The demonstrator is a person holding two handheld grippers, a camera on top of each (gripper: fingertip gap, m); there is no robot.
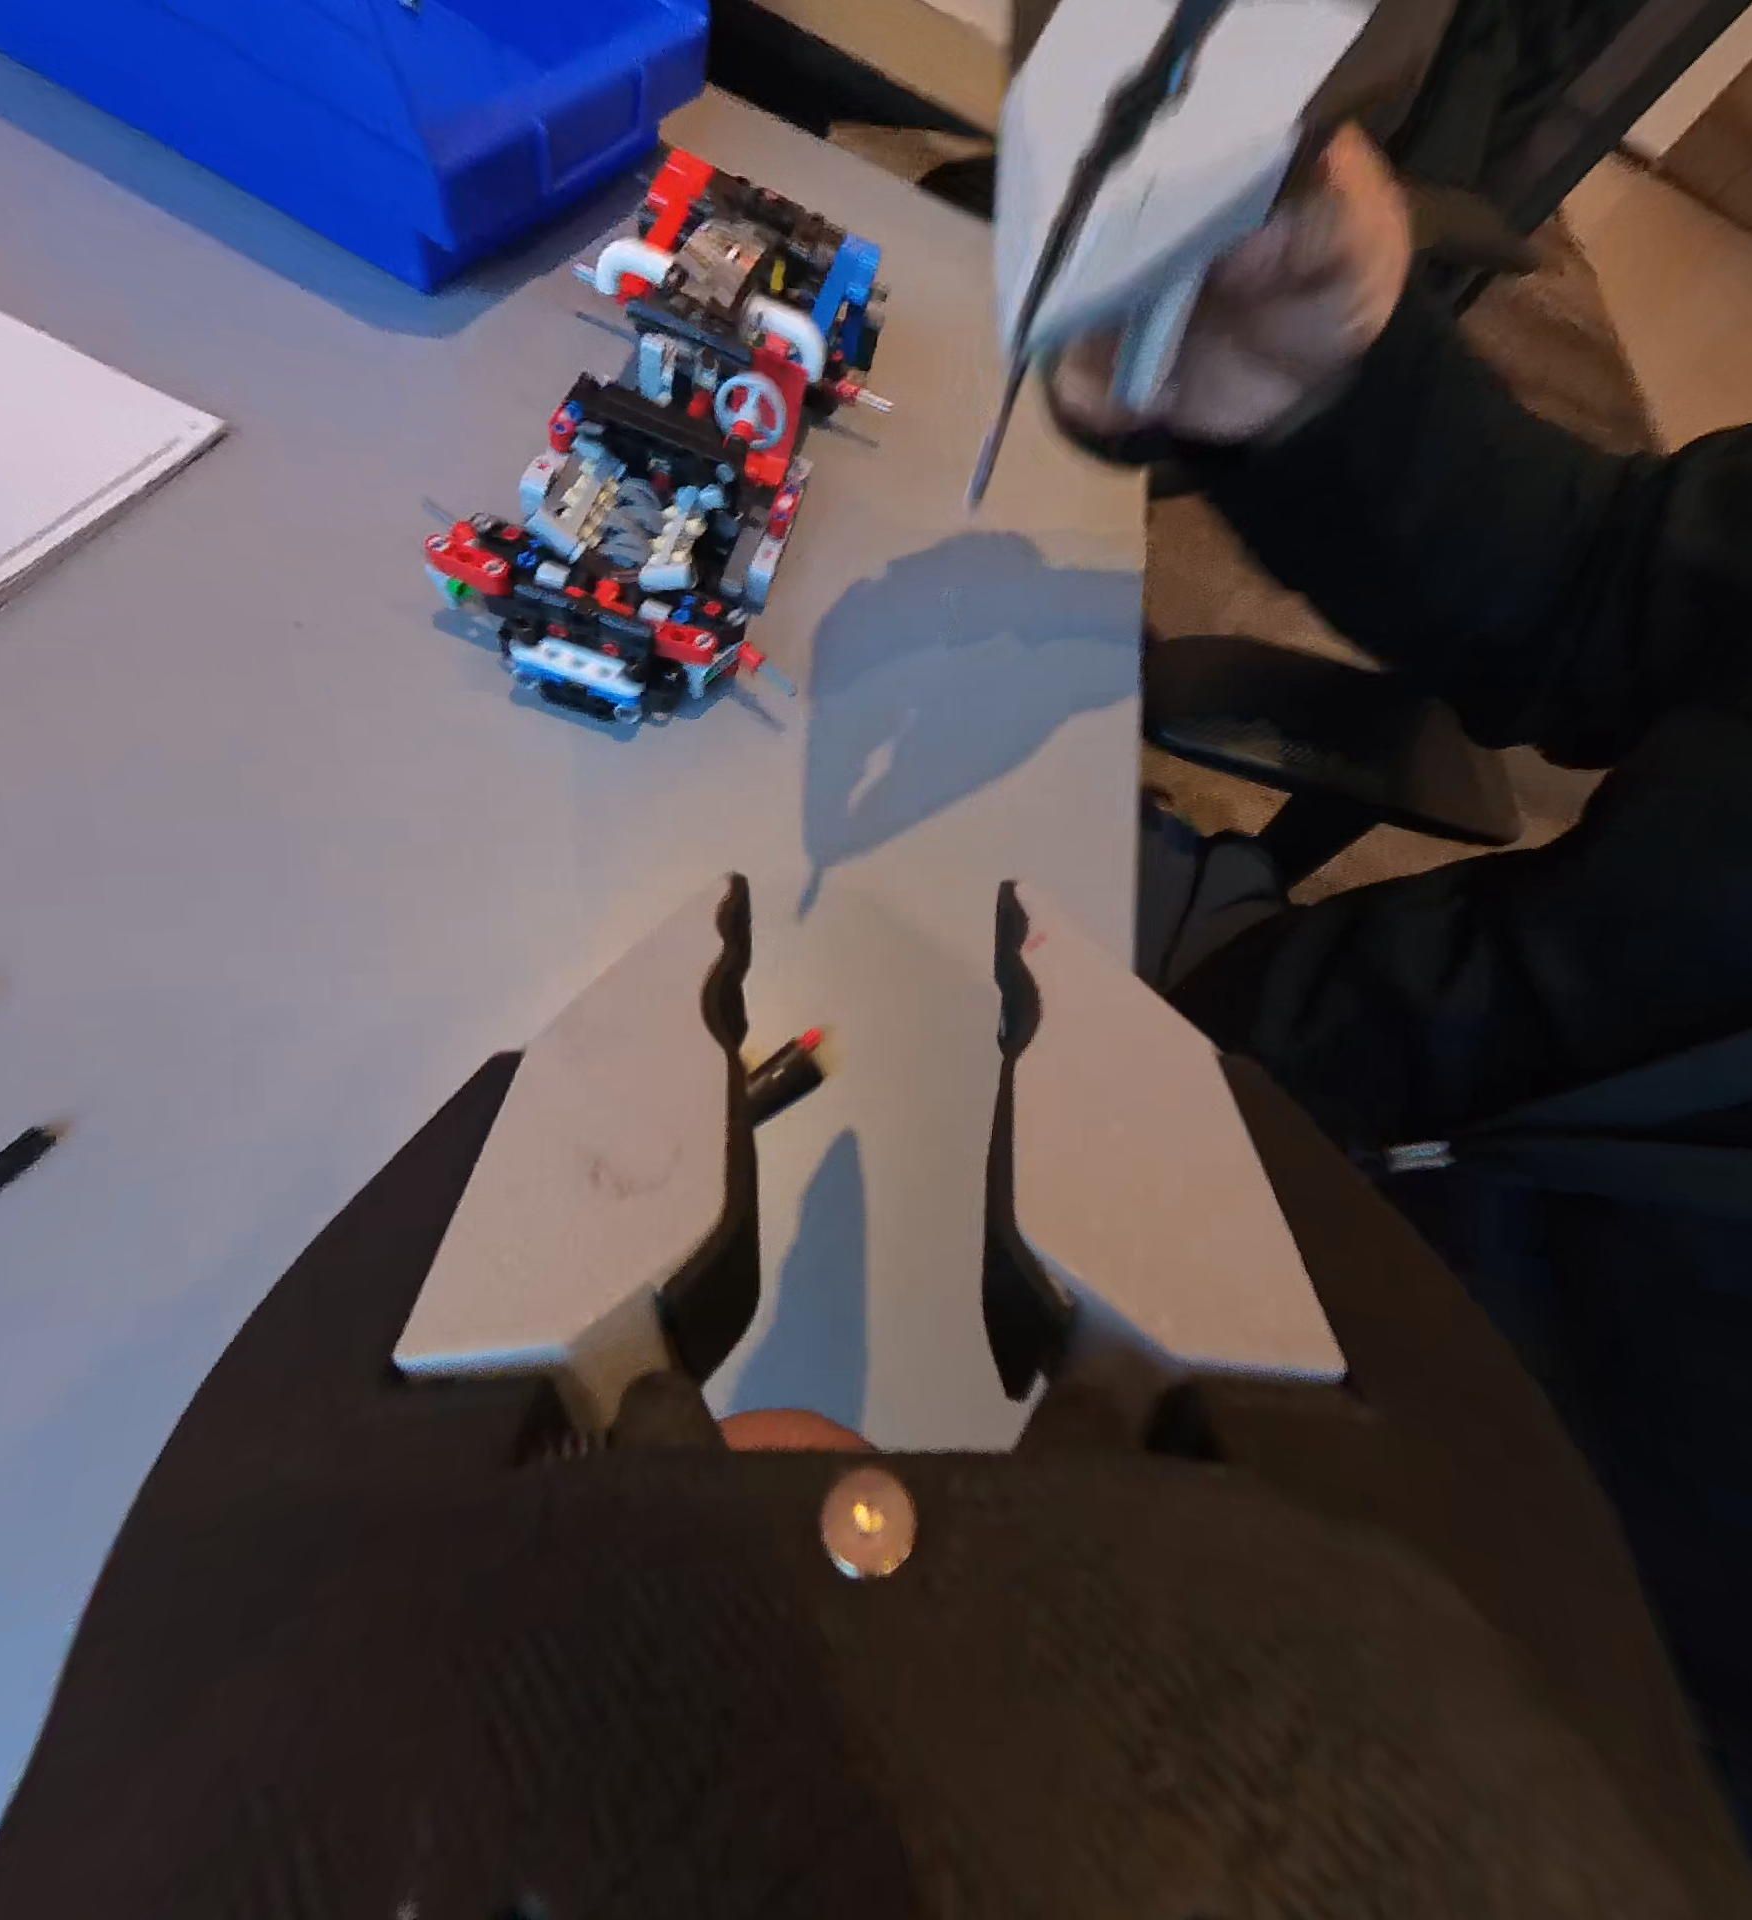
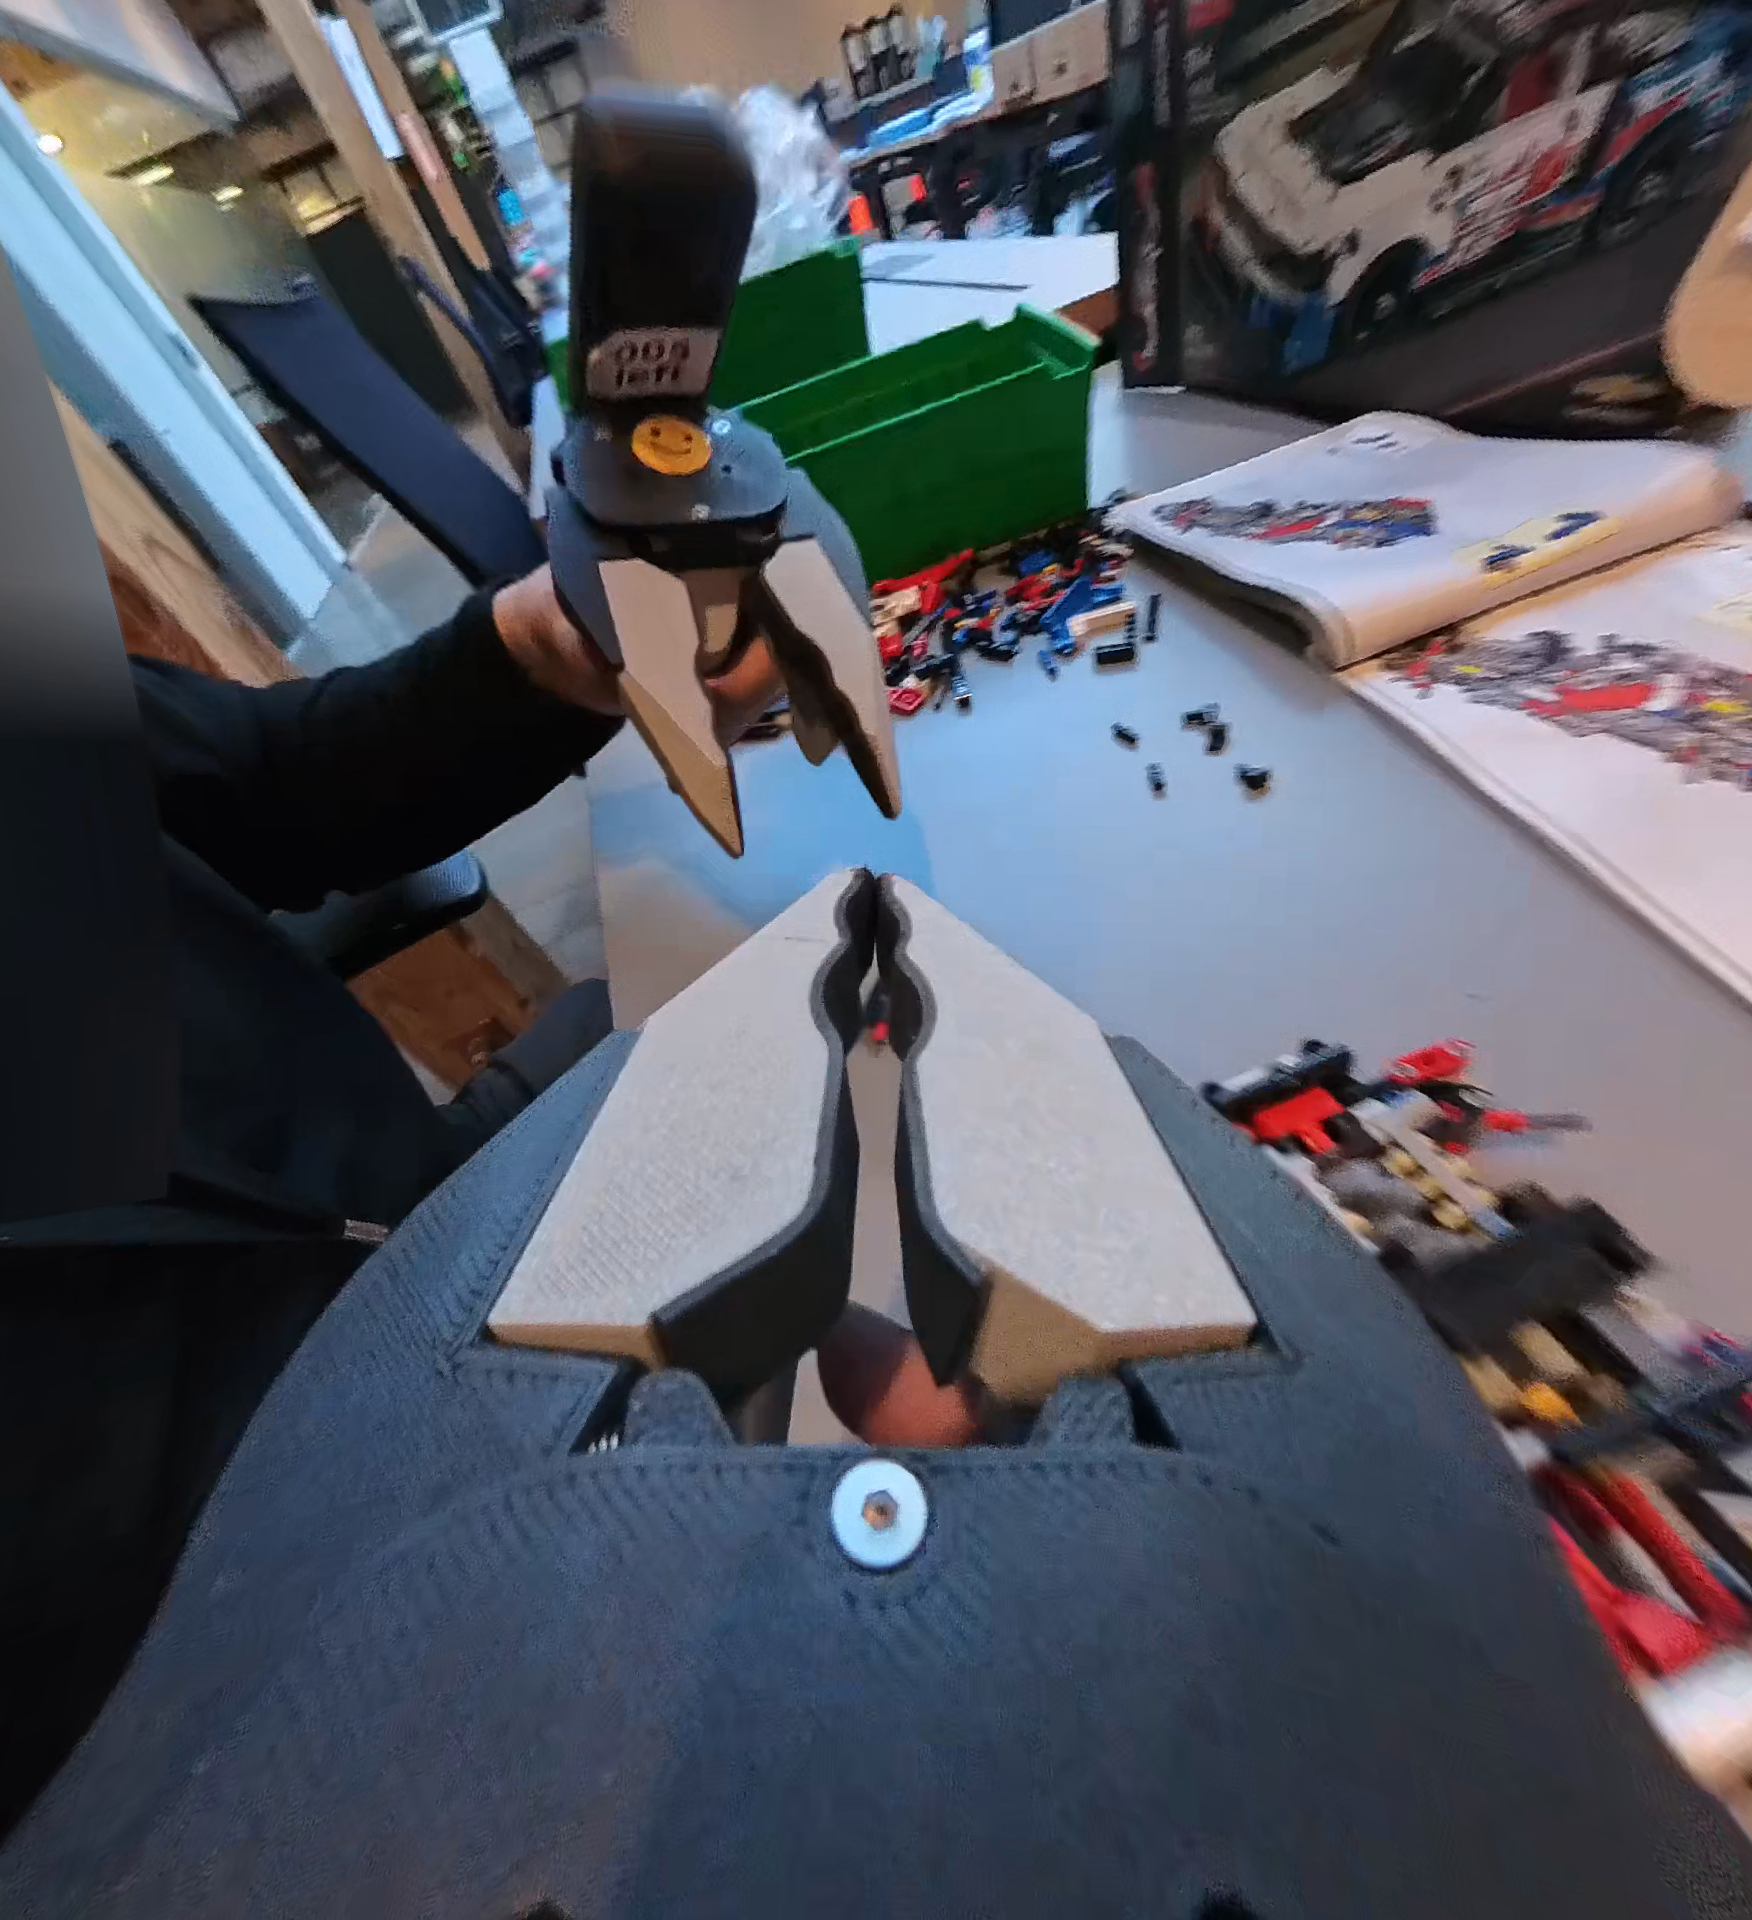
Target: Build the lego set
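Observation:
The part-built lego car [image 1: 664, 447], red, blue, black and grey, stands on the grey table [image 1: 228, 831]; it also shows blurred at the lower right of the right wrist view [image 2: 1474, 1247]. My left gripper [image 1: 872, 894] is open and empty above the table, over a small black piece with a red tip [image 1: 789, 1065]. It also shows in the right wrist view [image 2: 815, 826]. My right gripper [image 2: 874, 878] is shut; a thin dark rod [image 1: 991, 457] sticks out below its fingers [image 1: 1111, 208]. In its own view only a dark bit with a red end [image 2: 877, 1023] shows in the gap.
A blue bin [image 1: 332, 104] and white sheets [image 1: 20, 447] lie beyond the car. Loose bricks [image 2: 1007, 613], green bins [image 2: 924, 447], the open instruction booklet [image 2: 1423, 520] and the set's box [image 2: 1423, 177] sit farther off. Small black pieces [image 2: 1194, 748] are scattered. The table edge [image 1: 1142, 727] borders a chair.

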